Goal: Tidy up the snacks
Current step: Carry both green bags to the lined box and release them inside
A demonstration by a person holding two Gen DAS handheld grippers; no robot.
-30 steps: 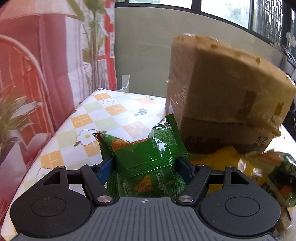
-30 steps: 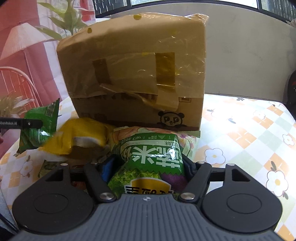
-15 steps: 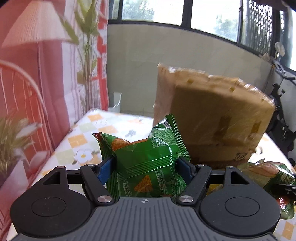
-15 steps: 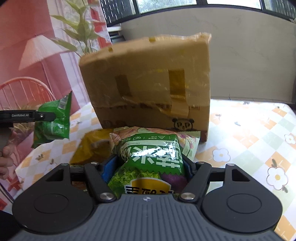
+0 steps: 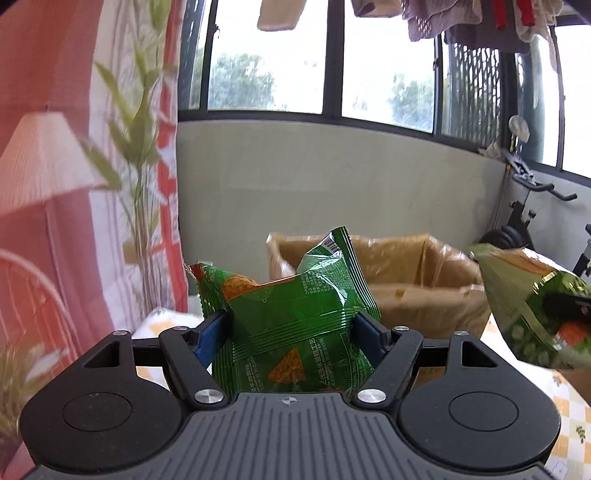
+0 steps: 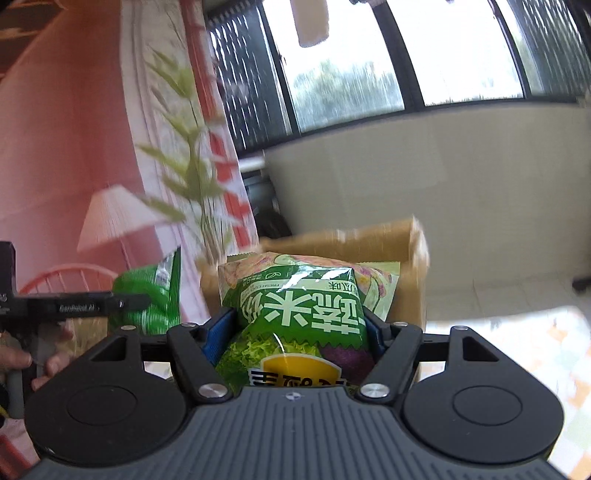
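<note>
Both hands have risen since the earlier frames. Left wrist view: the left gripper (image 5: 291,325) clamps a crinkly green chip bag (image 5: 291,325), level with the open cardboard box (image 5: 406,273) lying ahead and right. Right wrist view: the right gripper (image 6: 295,328) grips a glossy green snack pack (image 6: 299,314); the box's rim stands directly ahead.

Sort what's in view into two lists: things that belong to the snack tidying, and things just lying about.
Part of the job:
- green chip bag, in the left jaws
- green rice-snack bag, in the right jaws
- open cardboard box

Just lying about:
- potted plant
- exercise bike
- hanging laundry
</note>
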